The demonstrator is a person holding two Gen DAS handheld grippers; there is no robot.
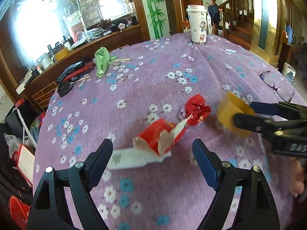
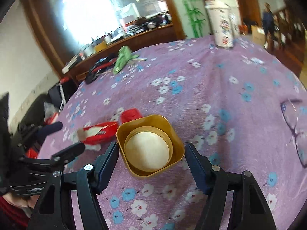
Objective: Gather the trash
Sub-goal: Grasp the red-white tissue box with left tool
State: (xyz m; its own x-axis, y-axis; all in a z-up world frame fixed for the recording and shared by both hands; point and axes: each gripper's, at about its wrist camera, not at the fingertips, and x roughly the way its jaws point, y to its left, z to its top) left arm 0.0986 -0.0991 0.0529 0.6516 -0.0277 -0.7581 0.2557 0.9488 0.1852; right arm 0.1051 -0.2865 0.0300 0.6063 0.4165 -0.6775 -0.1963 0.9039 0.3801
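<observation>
Flanking torn red box: crumpled wrapper, yellow cup.

Surface: table covered by a purple floral cloth.
Near centre: torn red carton lay on white paper; crumpled red wrapper beside it; yellow container.
Far edge: white lidded cup.
Left edge: green cloth.
Right edge: glasses.
</observation>
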